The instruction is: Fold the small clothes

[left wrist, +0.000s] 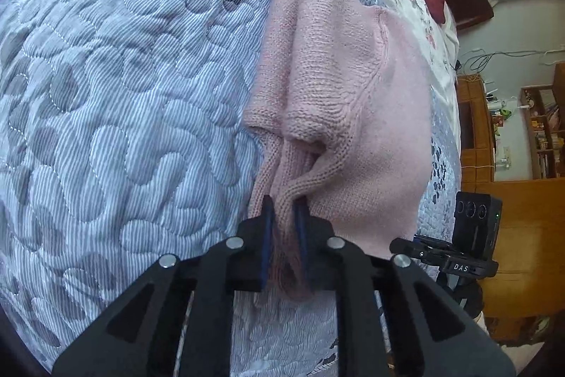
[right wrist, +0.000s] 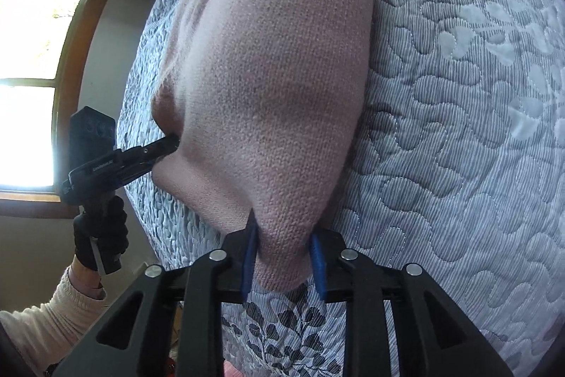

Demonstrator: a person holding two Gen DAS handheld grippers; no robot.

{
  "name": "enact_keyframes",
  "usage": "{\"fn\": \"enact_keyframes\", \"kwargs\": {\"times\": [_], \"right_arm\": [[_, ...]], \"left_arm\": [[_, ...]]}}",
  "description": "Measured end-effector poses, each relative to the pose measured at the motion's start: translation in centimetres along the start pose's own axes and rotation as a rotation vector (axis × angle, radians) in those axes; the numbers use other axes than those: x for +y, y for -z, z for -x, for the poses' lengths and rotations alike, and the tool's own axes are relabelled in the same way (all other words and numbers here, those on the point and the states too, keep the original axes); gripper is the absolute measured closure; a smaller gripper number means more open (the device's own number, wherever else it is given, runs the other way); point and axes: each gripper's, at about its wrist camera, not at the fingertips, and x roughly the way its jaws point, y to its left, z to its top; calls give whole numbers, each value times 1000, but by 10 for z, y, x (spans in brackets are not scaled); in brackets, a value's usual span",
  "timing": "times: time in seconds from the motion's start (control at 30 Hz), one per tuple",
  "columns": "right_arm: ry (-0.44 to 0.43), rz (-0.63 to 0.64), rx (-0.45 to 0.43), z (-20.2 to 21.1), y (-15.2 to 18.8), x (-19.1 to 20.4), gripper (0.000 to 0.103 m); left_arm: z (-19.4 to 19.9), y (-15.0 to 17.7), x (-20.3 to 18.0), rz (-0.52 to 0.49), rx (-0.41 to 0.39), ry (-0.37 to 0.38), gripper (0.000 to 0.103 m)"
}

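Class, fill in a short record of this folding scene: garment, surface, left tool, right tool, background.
garment: pink knitted sweater, partly lifted and bunched
surface: blue-grey quilted bedspread with a leaf pattern
left tool: shut on a ribbed edge of the sweater
right tool: shut on a fold of the sweater
background: wooden shelves, window

Shelf items point(left wrist: 542, 133) too small to tell; pink sweater's point(right wrist: 275, 76) top edge cut off.
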Motion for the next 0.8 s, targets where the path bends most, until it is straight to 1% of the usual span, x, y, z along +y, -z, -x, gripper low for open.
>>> {"fn": "enact_keyframes", "kwargs": {"times": [0.03, 0.07, 0.1, 0.13, 0.17, 0.2, 0.23, 0.27, 0.33, 0.43, 0.5, 0.6, 0.7, 0.73, 0.8], "right_arm": [[5, 2, -7, 4, -2, 1, 66], [-5, 5, -17, 8, -3, 0, 65], [-20, 6, -26, 13, -3, 0, 61], [-30, 3, -36, 17, -5, -1, 54], [-41, -1, -50, 23, -5, -3, 49], [-47, -3, -70, 28, -8, -4, 44], [-53, -3, -93, 33, -12, -5, 43], [-59, -8, -111, 37, -16, -7, 42], [-86, -27, -138, 45, -23, -13, 40], [-123, -43, -160, 48, -41, -21, 37], [-133, -50, -160, 46, -51, -26, 36], [-140, -58, -145, 40, -62, -32, 34], [-146, -65, -131, 32, -69, -37, 29], [-156, -70, -129, 29, -70, -39, 24], [-190, -93, -127, 21, -71, -42, 21]], "left_arm": [[4, -1, -3, -4, -8, -6, 72], [10, -3, -6, -12, -20, 2, 69], [16, -5, -8, -18, -32, 16, 63], [21, -8, -10, -21, -44, 29, 53], [26, -12, -12, -24, -55, 30, 46], [28, -18, -14, -30, -64, 29, 37], [29, -24, -15, -36, -69, 27, 34], [29, -31, -14, -34, -67, 24, 34], [23, -45, -11, -22, -49, 43, 28], [5, -65, -2, 8, -3, 89, 27], [-7, -74, 3, 14, 15, 99, 27], [-24, -82, 6, -5, 45, 111, 27], [-33, -85, -1, -47, 62, 125, 26], [-37, -86, -4, -58, 69, 136, 26], [-46, -89, -10, -73, 91, 163, 26]]}}
